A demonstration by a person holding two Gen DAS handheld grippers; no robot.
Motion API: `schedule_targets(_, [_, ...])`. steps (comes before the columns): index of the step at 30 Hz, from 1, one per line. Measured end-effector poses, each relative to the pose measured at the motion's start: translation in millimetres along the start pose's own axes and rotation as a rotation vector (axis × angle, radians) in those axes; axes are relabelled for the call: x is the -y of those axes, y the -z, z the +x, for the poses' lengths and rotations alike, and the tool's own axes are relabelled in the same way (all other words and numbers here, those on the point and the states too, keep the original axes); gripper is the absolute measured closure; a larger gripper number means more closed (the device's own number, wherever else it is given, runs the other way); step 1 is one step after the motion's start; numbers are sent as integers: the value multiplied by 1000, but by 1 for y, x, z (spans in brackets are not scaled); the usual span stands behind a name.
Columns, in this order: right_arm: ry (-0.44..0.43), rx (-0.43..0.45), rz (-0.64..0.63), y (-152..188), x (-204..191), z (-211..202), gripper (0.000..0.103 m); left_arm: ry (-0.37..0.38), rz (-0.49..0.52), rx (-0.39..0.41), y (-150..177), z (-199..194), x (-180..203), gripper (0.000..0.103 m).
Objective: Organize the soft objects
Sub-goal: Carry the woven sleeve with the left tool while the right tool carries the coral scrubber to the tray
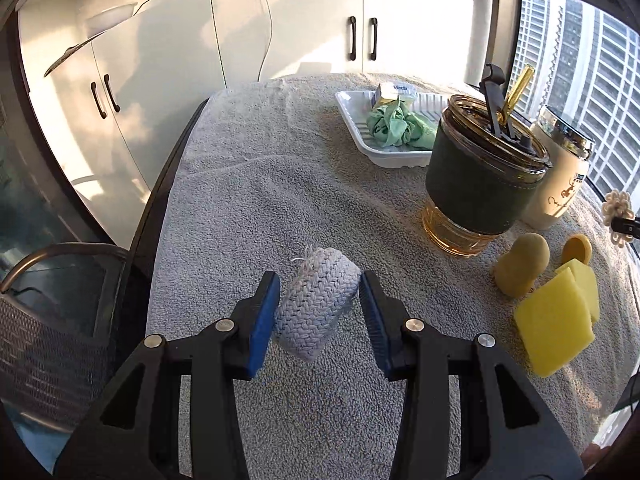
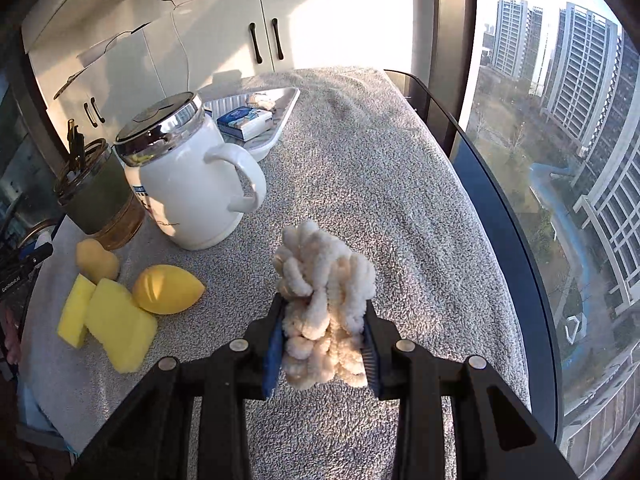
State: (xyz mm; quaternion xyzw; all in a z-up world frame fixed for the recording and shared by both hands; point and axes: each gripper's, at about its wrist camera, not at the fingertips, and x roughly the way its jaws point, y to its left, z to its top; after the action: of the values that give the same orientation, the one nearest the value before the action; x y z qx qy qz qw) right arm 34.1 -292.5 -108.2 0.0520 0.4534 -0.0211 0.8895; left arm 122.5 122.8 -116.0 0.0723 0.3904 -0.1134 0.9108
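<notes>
Left gripper [image 1: 319, 307] clamps a pale blue braided coaster [image 1: 316, 306] above the grey towel [image 1: 248, 200], near side of the white tray [image 1: 384, 152], while right gripper [image 2: 323, 334] pinches a cream fluffy scrunchie [image 2: 324, 308], jaws nearly closed.

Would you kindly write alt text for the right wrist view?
The right gripper clamps a cream chenille knot above a grey towel. To the left stand a white mug, yellow sponges and a white tray.
</notes>
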Motion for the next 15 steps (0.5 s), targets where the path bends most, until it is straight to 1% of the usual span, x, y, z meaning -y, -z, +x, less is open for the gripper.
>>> schedule_targets(3, [0,2,26,-17,17,9,67,-32,6,7,-15,11,-11,64])
schedule_targets(4, [-1,4,33,-25,21,13,67,-35,7,6,-20,14,-14,64])
schedule_targets(7, [6,6,54,-44,29,21,67,-75,1,7,-37,27,-25,64])
schedule_targets(12, [33,14,68,-77,39,36,67,-96,-50,4,-65,49,-48,64])
schedule_targets(15, [24,22,71,-94,42,42,67,-104,-82,9,-82,61,-59,64])
